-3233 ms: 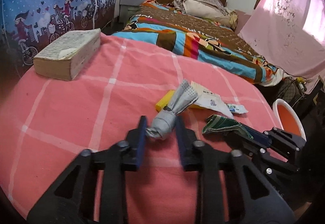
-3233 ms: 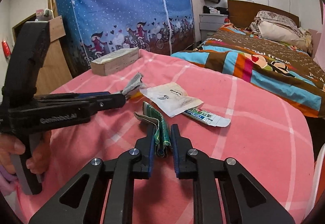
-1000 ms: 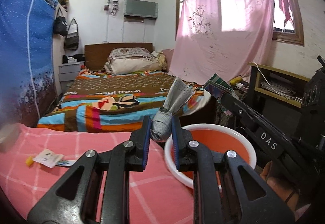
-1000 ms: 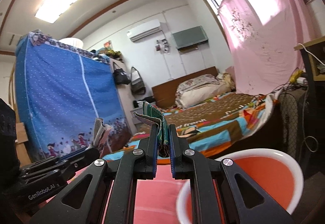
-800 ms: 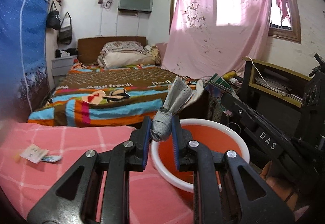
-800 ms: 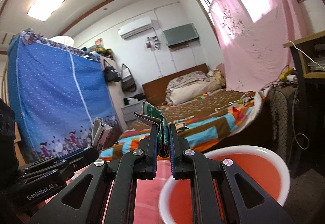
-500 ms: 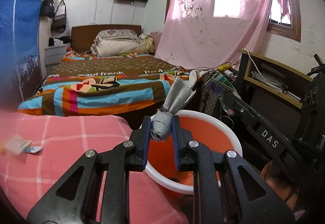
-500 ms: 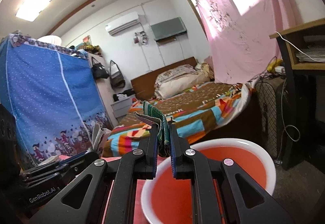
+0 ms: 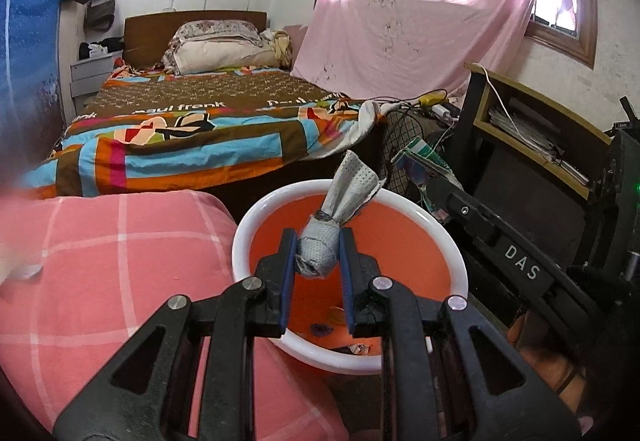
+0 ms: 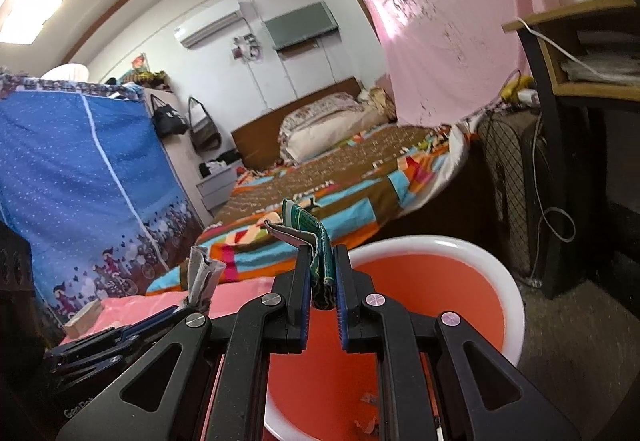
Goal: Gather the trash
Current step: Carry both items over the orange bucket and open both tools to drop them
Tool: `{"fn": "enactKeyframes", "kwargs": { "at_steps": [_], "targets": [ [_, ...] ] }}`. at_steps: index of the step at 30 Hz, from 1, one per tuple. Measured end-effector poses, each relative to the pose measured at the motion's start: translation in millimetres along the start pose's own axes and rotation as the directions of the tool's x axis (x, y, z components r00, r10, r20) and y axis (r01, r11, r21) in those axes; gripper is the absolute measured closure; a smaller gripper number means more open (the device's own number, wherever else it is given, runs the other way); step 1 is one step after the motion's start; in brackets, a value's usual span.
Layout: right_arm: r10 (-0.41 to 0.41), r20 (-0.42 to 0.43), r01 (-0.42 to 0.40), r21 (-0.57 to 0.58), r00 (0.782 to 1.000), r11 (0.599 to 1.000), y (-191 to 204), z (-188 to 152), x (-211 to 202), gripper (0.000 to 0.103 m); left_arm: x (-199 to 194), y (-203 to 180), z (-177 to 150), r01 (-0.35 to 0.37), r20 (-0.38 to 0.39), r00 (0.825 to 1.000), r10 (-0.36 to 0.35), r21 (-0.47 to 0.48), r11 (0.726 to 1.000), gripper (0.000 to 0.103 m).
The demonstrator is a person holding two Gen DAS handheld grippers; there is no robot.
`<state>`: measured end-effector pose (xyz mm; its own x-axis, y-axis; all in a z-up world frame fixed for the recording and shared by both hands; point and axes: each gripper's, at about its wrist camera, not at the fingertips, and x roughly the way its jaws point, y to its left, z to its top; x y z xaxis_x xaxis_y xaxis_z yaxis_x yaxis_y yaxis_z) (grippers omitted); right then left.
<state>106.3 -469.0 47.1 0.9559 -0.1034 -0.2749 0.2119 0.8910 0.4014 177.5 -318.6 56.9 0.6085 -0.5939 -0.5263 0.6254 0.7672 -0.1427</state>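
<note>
You are gripping a gray twisted wrapper point(image 9: 328, 237) in the fingers of your left gripper point(image 9: 318, 261), clenched on its bunched lower end and holding it above the orange basin point(image 9: 456, 261) with the white rim, which is sitting just beside the pink checked table point(image 9: 100, 261). Your right gripper point(image 10: 323, 281) is pinching a green folded wrapper point(image 10: 316, 241) tightly between its fingers, hanging over the near side of the same basin. A few small scraps point(image 9: 320, 329) are already lying on the basin's bottom, and the colourful bed point(image 9: 192, 125) is standing beyond it.
</note>
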Motion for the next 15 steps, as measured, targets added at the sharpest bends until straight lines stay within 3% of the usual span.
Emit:
{"fn": "enactKeyframes", "kwargs": {
  "at_steps": [7,15],
  "targets": [
    [-0.014,-0.035,0.015,0.03,0.999,0.999,-8.4,-1.6,2.9,0.093,4.9,-3.0,2.0,0.004,-0.019,1.0,-0.004,-0.005,1.0,0.077],
    [-0.028,-0.051,0.029,0.024,0.998,0.999,-7.8,-1.7,4.7,0.09,8.8,-2.1,2.9,0.007,-0.036,0.999,-0.008,-0.02,1.0,0.068]
  ]
}}
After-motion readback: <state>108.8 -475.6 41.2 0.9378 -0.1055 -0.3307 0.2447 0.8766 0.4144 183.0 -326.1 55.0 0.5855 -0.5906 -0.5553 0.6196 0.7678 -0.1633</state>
